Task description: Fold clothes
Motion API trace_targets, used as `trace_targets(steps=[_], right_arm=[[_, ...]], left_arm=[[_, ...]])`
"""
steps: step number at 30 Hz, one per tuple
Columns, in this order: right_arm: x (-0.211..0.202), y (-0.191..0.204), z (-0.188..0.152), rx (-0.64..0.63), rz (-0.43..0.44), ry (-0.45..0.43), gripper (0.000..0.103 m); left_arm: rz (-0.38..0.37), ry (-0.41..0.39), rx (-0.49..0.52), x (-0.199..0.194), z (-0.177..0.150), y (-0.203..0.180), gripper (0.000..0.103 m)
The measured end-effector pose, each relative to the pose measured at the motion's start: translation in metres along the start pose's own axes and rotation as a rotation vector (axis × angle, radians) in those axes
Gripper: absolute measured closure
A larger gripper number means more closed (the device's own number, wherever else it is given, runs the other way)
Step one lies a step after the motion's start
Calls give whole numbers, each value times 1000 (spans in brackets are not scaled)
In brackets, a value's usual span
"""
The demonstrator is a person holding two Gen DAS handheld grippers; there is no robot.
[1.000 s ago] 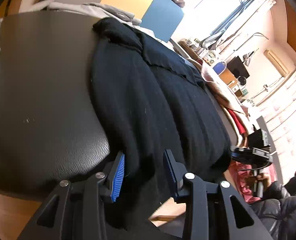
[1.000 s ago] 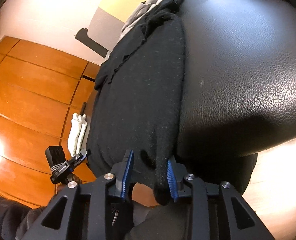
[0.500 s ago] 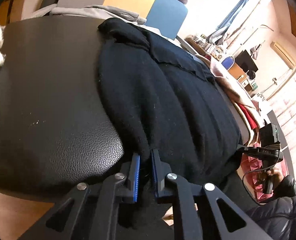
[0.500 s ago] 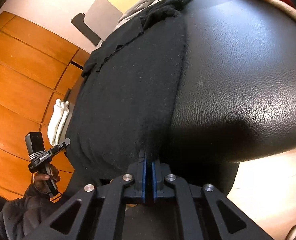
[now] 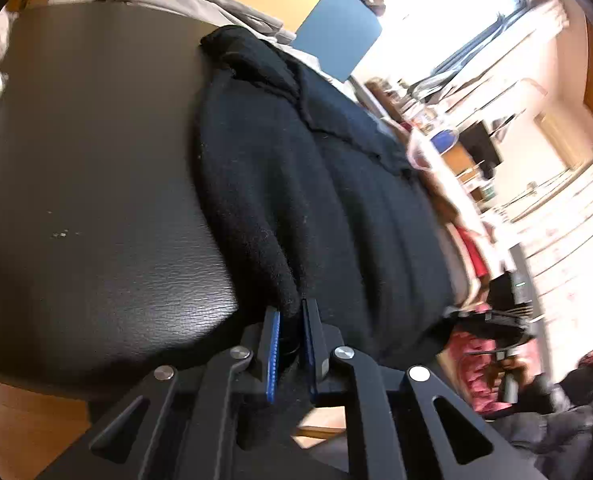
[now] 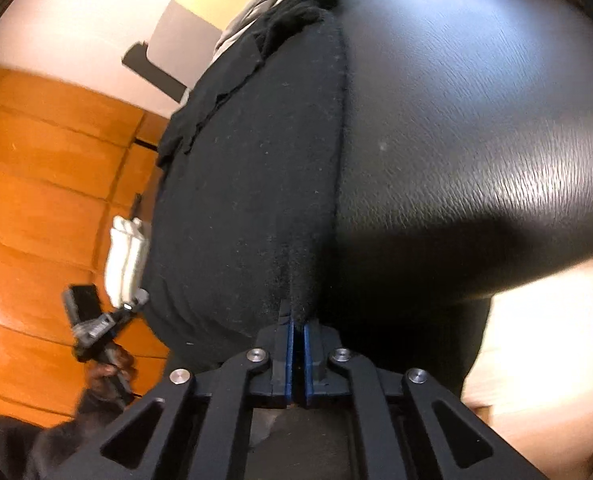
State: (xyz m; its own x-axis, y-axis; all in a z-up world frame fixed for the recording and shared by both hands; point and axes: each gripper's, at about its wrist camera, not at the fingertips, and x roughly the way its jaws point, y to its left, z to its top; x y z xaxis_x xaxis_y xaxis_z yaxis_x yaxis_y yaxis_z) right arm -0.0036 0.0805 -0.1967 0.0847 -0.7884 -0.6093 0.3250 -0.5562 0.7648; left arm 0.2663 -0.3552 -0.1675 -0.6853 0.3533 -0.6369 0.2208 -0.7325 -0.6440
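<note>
- At the bottom centre of the left wrist view, the left gripper (image 5: 289, 316) is seen with its jaws closing on a bunched ridge of the black knit garment (image 5: 316, 200); cloth is pinched between the blue pads (image 5: 272, 354).
- At the bottom centre of the right wrist view, the right gripper (image 6: 296, 322) is seen nearly fully closed, a thin fold of the same black knit garment (image 6: 248, 184) being nipped between its blue pads (image 6: 289, 356).
- The garment is laid on a black leather-textured surface (image 5: 88, 168), its near hem hanging over the near edge.
- Its long axis is seen running from the bottom of each frame up toward the top; the crumpled far end points to the upper centre.
- In the left view the bare surface lies left of the garment; in the right view it lies to the right (image 6: 476, 140).
- Only the right view shows white folded cloth (image 6: 126, 260) at the left and orange wood panelling (image 6: 36, 168) behind.
- Only the left view shows a bright window (image 5: 448, 12) at the upper right and a blue and yellow panel (image 5: 316, 20) at the top.
</note>
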Motion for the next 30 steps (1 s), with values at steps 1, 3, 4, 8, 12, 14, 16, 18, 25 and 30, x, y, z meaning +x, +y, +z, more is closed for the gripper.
trace_targets(steps=[1, 3, 4, 8, 12, 14, 16, 18, 25, 30], right_arm=[[-2, -2, 1, 26, 60, -11, 99], [-5, 4, 6, 38, 166, -37, 99], [-6, 8, 9, 39, 213, -49, 99], [-2, 20, 27, 47, 338, -81, 99], [4, 31, 56, 52, 385, -124, 99], [7, 36, 74, 48, 383, -146, 99], [10, 41, 95, 45, 385, -172, 99], [13, 47, 121, 43, 377, -201, 99], [34, 50, 218, 55, 320, -260, 99], [71, 18, 258, 145, 238, -222, 99]], left_arm=[[-37, -7, -7, -3, 3, -1, 94], [-118, -27, -18, -11, 13, -4, 94], [-147, -39, -18, -14, 18, -6, 94], [-248, -105, -40, -21, 46, -8, 94], [-313, -153, -52, -18, 79, -9, 97], [-327, -161, -49, -9, 101, -11, 97], [-351, -171, -44, 1, 129, -13, 97], [-361, -184, -33, 11, 157, -16, 97], [-309, -200, -100, 82, 260, 13, 97], [-176, -83, -205, 156, 286, 59, 98]])
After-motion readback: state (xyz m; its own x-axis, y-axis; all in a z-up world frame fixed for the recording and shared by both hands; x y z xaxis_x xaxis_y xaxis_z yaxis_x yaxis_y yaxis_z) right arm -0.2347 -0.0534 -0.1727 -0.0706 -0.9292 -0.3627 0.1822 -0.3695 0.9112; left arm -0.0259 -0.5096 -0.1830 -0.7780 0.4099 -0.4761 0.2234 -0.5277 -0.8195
